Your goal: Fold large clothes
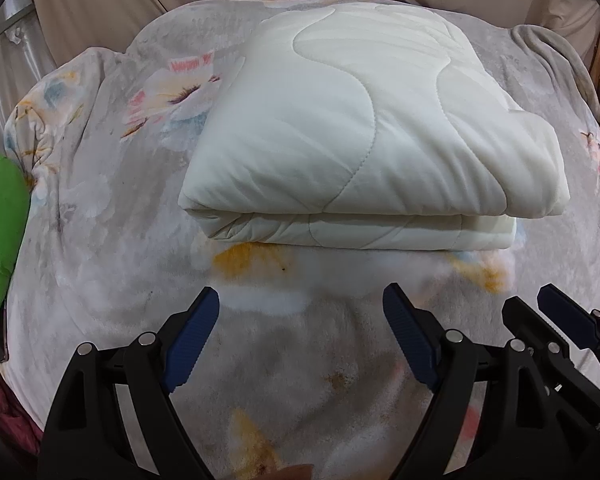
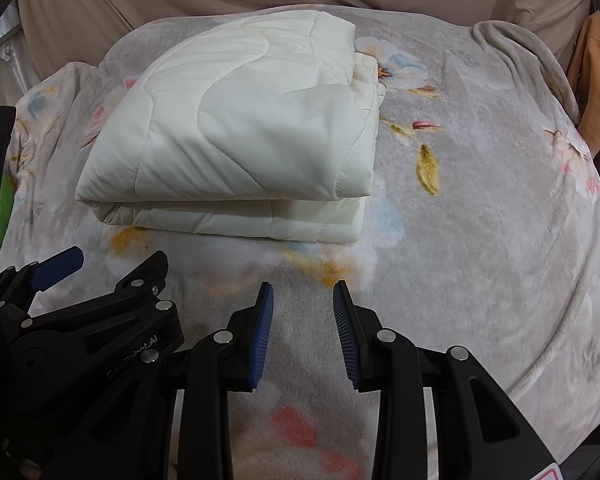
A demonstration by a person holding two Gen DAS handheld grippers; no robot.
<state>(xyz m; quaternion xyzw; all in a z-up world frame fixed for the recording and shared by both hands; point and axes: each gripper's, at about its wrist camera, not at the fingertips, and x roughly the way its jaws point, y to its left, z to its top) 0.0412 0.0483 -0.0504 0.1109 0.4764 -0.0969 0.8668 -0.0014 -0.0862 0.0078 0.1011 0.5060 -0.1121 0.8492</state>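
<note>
Here one folded quilt (image 1: pixel 364 128) on one floral blanket (image 1: pixel 100 220); two grippers, left gripper (image 1: pixel 300 312) and right gripper (image 2: pixel 303 300), fingers apart, empty

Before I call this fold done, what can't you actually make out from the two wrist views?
- Far side of the folded white quilt: hidden by its own bulk in both views.
- Layers inside the fold: only the near edge shows.
- Green object: cut off by the left wrist view's left edge.
- Orange cloth: cut off at the right wrist view's rim.
- Floral blanket under the quilt: covered.
</note>
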